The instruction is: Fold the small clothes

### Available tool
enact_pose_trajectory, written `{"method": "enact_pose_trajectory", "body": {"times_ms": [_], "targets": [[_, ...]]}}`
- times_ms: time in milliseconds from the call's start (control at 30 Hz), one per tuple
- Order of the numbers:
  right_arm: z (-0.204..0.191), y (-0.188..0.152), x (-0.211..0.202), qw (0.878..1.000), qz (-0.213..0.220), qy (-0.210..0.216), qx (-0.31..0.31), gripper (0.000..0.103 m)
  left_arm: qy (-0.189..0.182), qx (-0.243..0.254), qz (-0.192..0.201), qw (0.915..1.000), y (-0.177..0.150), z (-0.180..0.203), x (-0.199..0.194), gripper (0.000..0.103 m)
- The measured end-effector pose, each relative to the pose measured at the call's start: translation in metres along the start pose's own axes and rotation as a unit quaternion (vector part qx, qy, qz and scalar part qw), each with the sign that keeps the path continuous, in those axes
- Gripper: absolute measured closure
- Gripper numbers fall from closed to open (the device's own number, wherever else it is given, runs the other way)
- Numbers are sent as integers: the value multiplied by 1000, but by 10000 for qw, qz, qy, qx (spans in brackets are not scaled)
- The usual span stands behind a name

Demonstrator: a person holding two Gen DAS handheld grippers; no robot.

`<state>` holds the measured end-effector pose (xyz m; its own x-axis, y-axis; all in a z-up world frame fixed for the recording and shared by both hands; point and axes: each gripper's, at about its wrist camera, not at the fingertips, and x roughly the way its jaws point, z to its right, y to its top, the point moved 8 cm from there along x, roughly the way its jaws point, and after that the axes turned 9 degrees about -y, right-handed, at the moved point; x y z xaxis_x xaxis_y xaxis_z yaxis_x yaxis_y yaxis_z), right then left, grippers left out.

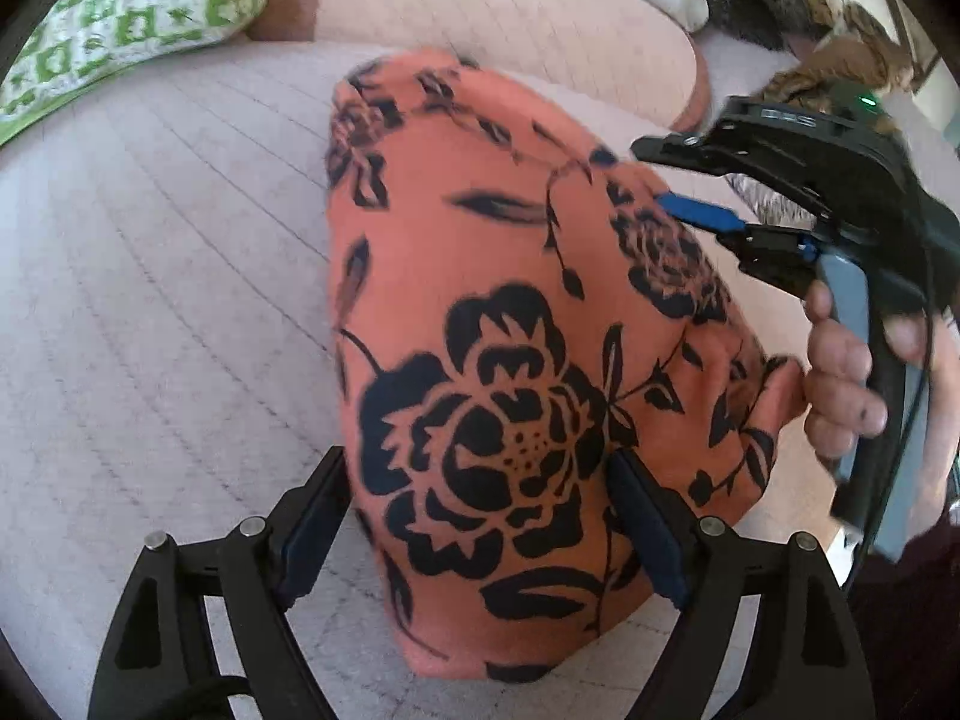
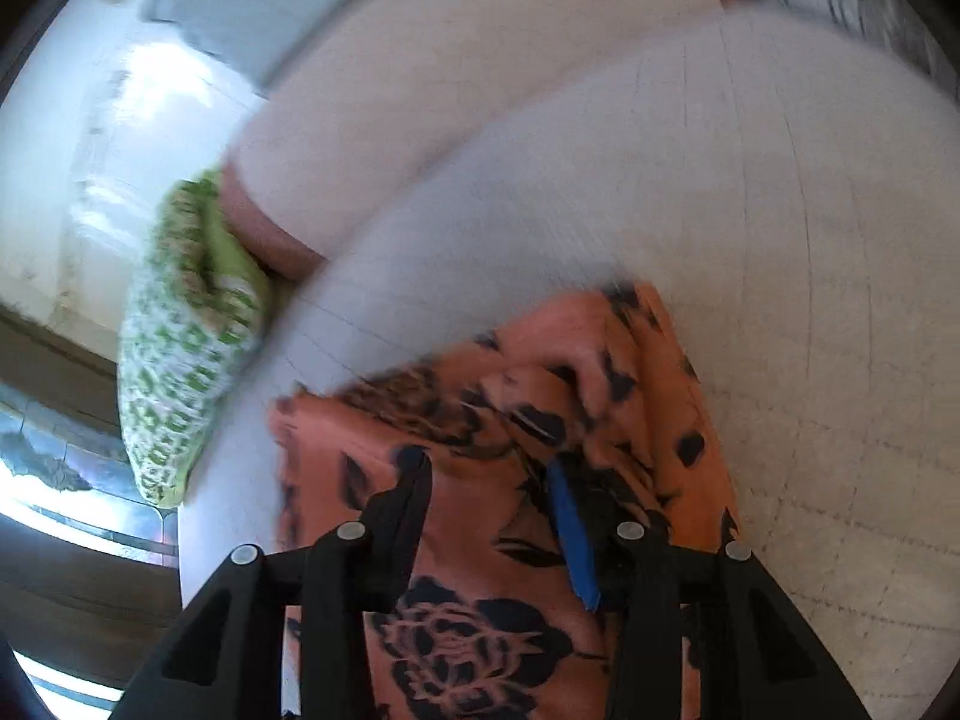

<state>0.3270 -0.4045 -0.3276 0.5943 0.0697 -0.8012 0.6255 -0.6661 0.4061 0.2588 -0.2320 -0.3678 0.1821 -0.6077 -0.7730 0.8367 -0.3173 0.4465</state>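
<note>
An orange garment [image 1: 480, 312] with black flower print lies folded on a pale quilted sofa seat [image 1: 168, 276]. My left gripper [image 1: 474, 498] is open, its fingers either side of the garment's near end, just above it. My right gripper [image 1: 690, 207] shows in the left wrist view at the garment's right edge, a blue pad over the cloth, held by a hand. In the right wrist view the right gripper [image 2: 492, 468] is open over the garment [image 2: 480, 540], which is bunched at its far end. That view is blurred.
A green and white patterned cushion [image 1: 132, 18] lies at the sofa's far left, also in the right wrist view [image 2: 186, 360]. A brown patterned throw [image 1: 828, 30] sits at the far right. The sofa backrest [image 1: 510, 0] rises behind. Floor [image 2: 72, 480] lies beyond the seat edge.
</note>
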Motion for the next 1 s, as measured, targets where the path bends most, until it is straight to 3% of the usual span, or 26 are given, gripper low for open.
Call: {"method": "enact_pose_trajectory", "body": {"times_ms": [133, 200, 400, 500, 567, 667, 833, 1000], "targets": [[-43, -2, -24, 9953, 178, 883, -369, 59, 657, 267, 501, 9962, 13, -6, -29, 17], [-58, -7, -21, 9933, 38, 1021, -540, 59, 964, 296, 627, 9929, 15, -14, -39, 17], [-76, -24, 16, 9928, -367, 856, -757, 59, 1007, 411, 516, 9927, 6, -27, -43, 17], [-70, -33, 57, 9934, -772, 340, -772, 58, 1012, 563, 369, 9926, 3, -27, -36, 16], [-72, -33, 65, 9945, -653, 264, -779, 58, 862, 424, 313, 9949, 4, -28, -35, 15], [-75, -33, 55, 9940, -602, 217, -887, 57, 627, 120, 304, 9975, 10, -32, -42, 16], [-63, -32, 14, 9964, -451, 500, -519, 52, 815, 35, 806, 9934, 31, -35, -65, 16], [-35, -59, -24, 9972, -474, 64, -568, 48, 1050, -153, 514, 9930, 33, -48, -53, 16]]}}
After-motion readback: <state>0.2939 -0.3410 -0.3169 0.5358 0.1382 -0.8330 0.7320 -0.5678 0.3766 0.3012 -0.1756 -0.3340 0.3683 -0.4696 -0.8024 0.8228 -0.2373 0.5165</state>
